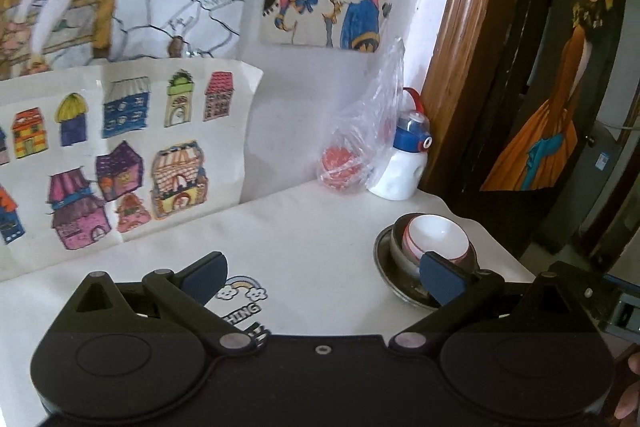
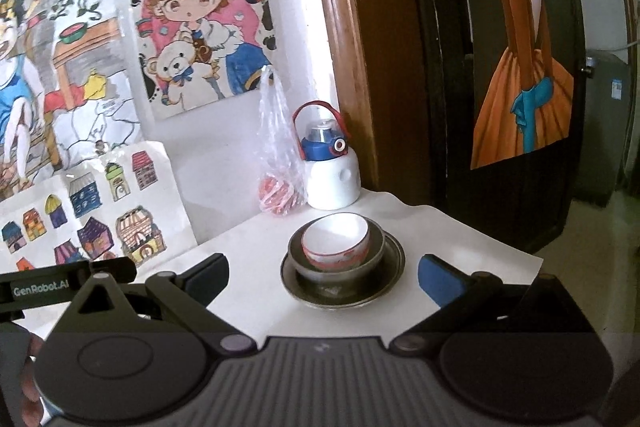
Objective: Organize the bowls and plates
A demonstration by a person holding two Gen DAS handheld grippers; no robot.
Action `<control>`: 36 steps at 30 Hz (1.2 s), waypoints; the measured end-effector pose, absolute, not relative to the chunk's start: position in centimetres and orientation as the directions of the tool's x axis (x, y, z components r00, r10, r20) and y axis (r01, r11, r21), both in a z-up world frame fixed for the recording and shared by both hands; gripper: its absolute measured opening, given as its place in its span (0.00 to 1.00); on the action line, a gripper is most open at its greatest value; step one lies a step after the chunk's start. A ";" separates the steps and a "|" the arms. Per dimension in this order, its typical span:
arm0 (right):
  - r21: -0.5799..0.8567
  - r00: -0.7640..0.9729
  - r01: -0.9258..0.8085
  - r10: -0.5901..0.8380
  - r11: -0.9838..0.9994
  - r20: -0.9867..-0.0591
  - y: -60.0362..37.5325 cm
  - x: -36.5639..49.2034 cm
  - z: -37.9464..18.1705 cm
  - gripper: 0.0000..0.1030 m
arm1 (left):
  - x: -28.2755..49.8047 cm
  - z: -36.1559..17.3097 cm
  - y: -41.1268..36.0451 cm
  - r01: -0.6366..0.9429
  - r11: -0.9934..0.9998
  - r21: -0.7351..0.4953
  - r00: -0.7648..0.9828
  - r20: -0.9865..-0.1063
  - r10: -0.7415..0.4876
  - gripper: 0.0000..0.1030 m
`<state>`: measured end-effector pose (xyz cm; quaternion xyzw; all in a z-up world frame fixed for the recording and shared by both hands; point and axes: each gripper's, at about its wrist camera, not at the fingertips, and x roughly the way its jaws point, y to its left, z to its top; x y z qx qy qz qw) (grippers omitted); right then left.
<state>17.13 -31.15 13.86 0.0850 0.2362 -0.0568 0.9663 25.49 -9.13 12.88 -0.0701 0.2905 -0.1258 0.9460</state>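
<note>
A white bowl with red trim (image 2: 336, 241) sits tilted inside a grey metal bowl (image 2: 338, 265) on a metal plate (image 2: 384, 277) near the far right corner of the white tabletop (image 2: 256, 259), with both hand-held grippers spread wide and empty. The right hand-held gripper (image 2: 322, 277) faces the stack squarely, while the left hand-held gripper (image 1: 322, 277) hides the plate's near edge behind its right fingertip (image 1: 442, 281). Behind, a red object in a clear plastic bag (image 2: 278, 163) stays hard to identify beside a white bottle (image 2: 330, 169)
</note>
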 end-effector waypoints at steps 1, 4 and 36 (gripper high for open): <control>0.134 0.884 0.147 -0.070 0.980 -0.463 -30.8 16.7 13.8 1.00 | 25.0 12.8 -8.9 0.199 0.959 -0.201 0.803 -0.528 -0.277 0.99; 0.129 0.891 0.136 -0.064 0.982 -0.449 -30.0 15.6 13.6 1.00 | 23.6 12.5 -7.9 0.200 0.960 -0.194 0.814 -0.512 -0.273 0.99; 0.086 0.942 0.091 -0.058 0.992 -0.330 -24.6 5.7 8.6 1.00 | 13.4 7.7 -3.1 0.209 0.973 -0.095 0.881 -0.414 -0.230 0.99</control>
